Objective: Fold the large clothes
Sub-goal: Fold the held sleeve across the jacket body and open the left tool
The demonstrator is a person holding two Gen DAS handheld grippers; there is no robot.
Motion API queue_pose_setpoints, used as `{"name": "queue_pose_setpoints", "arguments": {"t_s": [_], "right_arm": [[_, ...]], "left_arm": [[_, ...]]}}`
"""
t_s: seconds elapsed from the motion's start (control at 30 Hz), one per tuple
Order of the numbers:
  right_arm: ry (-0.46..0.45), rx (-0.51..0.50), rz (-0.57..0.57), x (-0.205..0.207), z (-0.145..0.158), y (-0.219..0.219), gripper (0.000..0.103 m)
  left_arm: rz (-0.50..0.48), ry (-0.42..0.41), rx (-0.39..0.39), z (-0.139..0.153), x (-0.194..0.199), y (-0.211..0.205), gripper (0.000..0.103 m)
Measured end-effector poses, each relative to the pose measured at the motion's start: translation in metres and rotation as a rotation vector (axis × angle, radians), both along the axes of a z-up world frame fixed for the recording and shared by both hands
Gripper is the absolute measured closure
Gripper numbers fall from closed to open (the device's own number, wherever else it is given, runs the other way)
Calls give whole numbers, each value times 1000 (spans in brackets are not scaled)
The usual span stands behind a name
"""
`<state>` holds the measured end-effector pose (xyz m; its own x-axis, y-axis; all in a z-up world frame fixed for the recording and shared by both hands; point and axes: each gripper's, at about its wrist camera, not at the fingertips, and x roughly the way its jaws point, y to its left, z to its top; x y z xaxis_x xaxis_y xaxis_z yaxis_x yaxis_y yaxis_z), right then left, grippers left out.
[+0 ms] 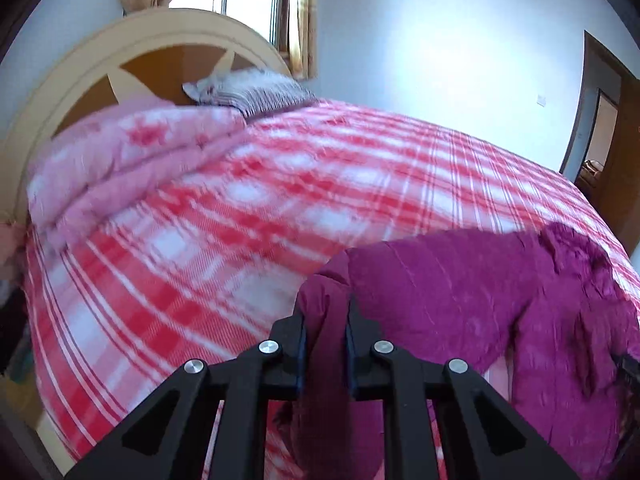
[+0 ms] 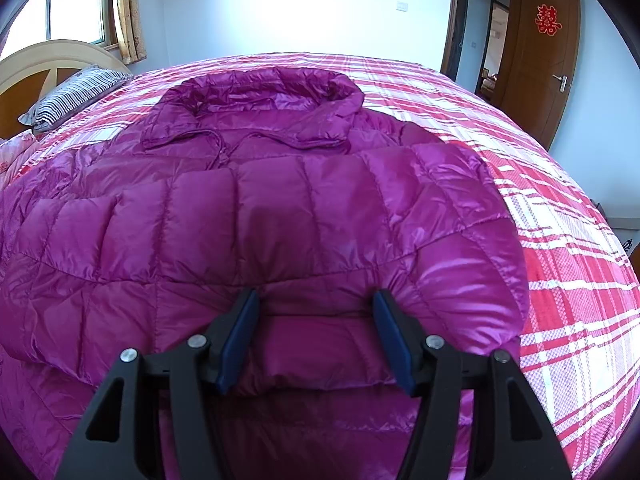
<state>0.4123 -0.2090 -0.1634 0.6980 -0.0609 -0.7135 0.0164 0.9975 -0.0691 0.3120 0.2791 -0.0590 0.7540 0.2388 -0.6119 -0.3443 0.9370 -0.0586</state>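
Observation:
A magenta quilted down jacket lies spread on the bed, its collar at the far side. My right gripper sits at the near edge, and a thick puffy fold of the jacket fills the gap between its blue pads. In the left wrist view my left gripper is shut on a narrow bunch of the jacket, lifted off the cover. The fabric drapes from the fingers down and to the right.
A red and white plaid cover spans the bed. A pink quilt and a striped pillow lie by the curved headboard. A brown door stands open at the far right.

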Motion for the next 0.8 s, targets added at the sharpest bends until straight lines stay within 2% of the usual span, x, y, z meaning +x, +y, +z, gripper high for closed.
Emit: {"name": "queue_pose_setpoints", "arguments": {"t_s": [0.1, 0.2, 0.37, 0.5, 0.63, 0.8], "right_arm": [[-1, 2, 0, 0, 0, -1, 40], [-2, 4, -1, 0, 1, -1, 40], [-3, 4, -1, 0, 0, -1, 40], [-4, 6, -1, 1, 1, -1, 39], [-7, 9, -2, 0, 1, -1, 39], [-10, 19, -2, -1, 1, -3, 39]], "left_arm": [[-9, -31, 7, 27, 11, 0, 89], [-54, -77, 54, 58, 16, -17, 90], [-173, -136, 97, 99, 17, -69, 90], [-281, -163, 87, 121, 19, -119, 90], [-403, -172, 81, 131, 24, -177, 90], [-532, -157, 140, 126, 35, -243, 90]]}}
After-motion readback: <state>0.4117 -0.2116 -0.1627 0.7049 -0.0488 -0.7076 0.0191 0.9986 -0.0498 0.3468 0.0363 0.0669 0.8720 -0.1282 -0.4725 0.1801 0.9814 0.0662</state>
